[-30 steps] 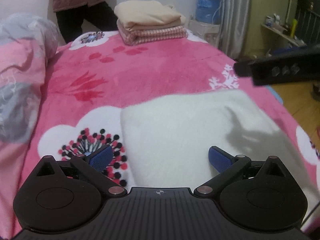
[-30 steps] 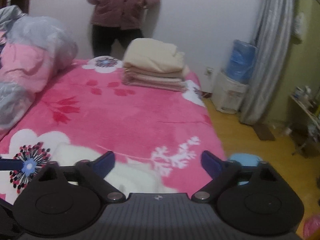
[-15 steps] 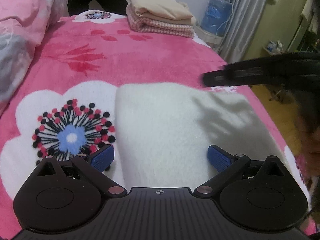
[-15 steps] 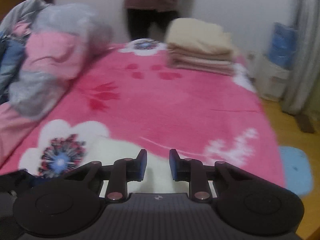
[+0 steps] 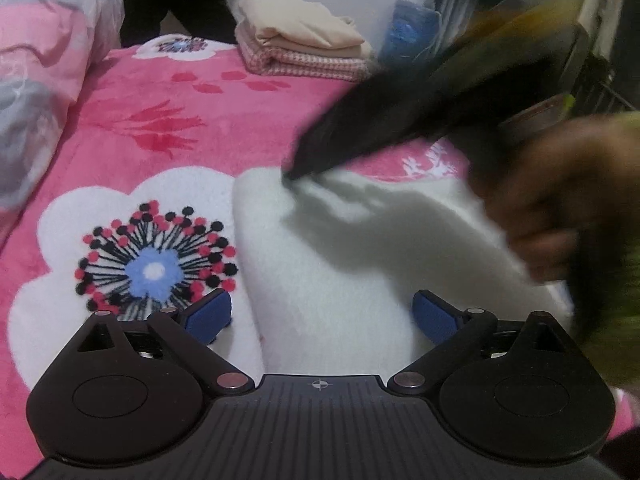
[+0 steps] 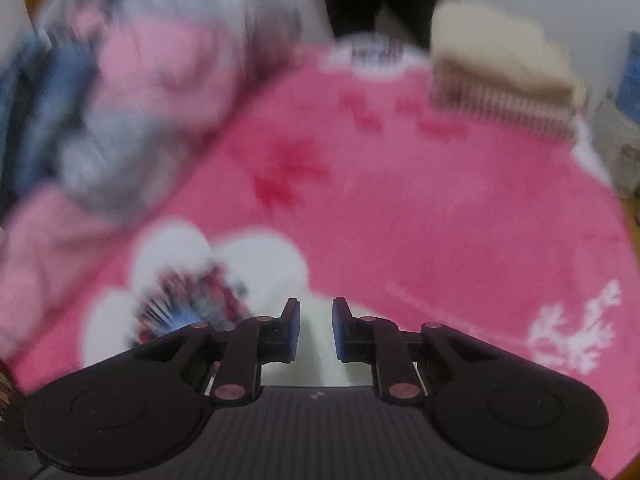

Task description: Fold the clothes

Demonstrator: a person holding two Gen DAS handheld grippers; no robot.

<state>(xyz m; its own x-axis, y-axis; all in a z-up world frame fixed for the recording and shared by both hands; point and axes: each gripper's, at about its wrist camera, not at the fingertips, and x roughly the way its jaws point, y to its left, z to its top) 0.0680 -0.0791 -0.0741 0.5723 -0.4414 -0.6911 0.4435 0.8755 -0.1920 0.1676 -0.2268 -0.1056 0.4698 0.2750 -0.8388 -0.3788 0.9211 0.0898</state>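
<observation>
A white fleece garment (image 5: 340, 264) lies folded on the pink flowered blanket (image 5: 224, 120). My left gripper (image 5: 322, 314) is open, its blue pads either side of the garment's near edge. My right gripper (image 6: 316, 330) has its jaws nearly closed with a narrow gap, white fleece (image 6: 316, 360) showing between them. In the left wrist view the right gripper's tip (image 5: 292, 176) touches the garment's far left corner, blurred with the hand (image 5: 560, 200) holding it. Whether it pinches the cloth I cannot tell.
A stack of folded cream and checked clothes (image 5: 304, 48) sits at the bed's far end. A person in dark trousers (image 5: 176, 12) stands behind it. A bagged pink and grey quilt (image 5: 40, 80) lies along the left. A blue water bottle (image 5: 412, 32) stands by the curtain.
My right gripper has swung left and down onto the garment's far left corner, its view now blurred. Its jaws closed from wide open a second ago. My left gripper stays open and shifted slightly.
</observation>
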